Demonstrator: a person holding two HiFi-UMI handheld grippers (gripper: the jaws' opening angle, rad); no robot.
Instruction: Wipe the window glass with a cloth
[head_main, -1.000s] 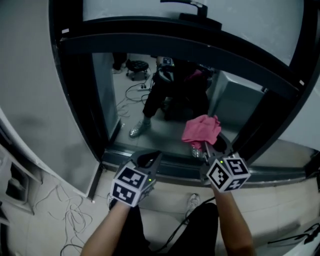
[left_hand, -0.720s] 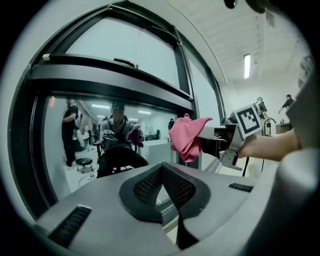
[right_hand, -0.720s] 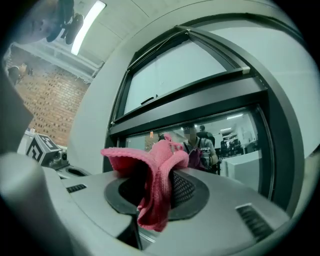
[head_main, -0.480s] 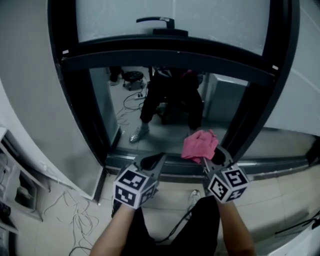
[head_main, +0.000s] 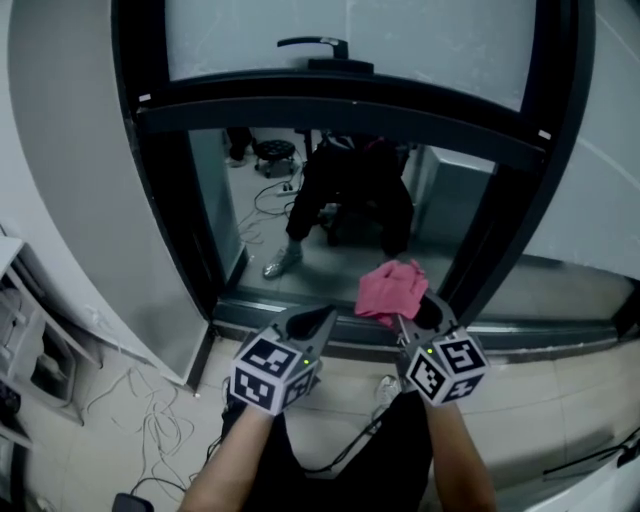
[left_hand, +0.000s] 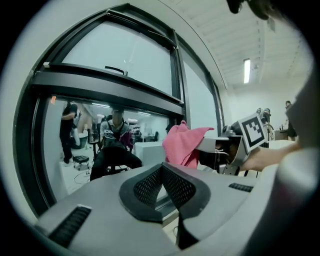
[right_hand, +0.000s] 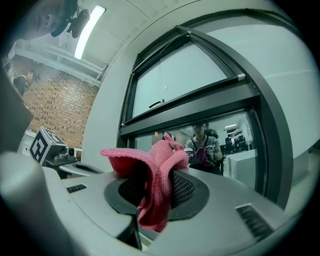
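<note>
Between the jaws of our right hand-held gripper (head_main: 418, 312), a pink cloth (head_main: 392, 290) is pinched, its loose folds bunched up above the pads. We hold it low in front of the lower pane of window glass (head_main: 255, 230), near that pane's bottom right corner. We cannot tell whether the cloth touches the glass or sits just off it.

Our left hand-held gripper (head_main: 308, 322) is beside the right one, jaws pressed together on nothing, pointing at the bottom rail of the dark window frame (head_main: 340, 110).

A seated person in dark clothes (head_main: 350, 190) shows in the pane. Above the frame's cross bar is a pale upper pane (head_main: 420, 40) with a black handle (head_main: 312, 43). Loose cables (head_main: 150, 420) lie on the tiled floor (head_main: 560, 400) at our left.

We see no streaks, wet marks or cleaned patches, so the glass does not show how much is wiped. We judge that most of the pane, and all of the upper one, may remain.
</note>
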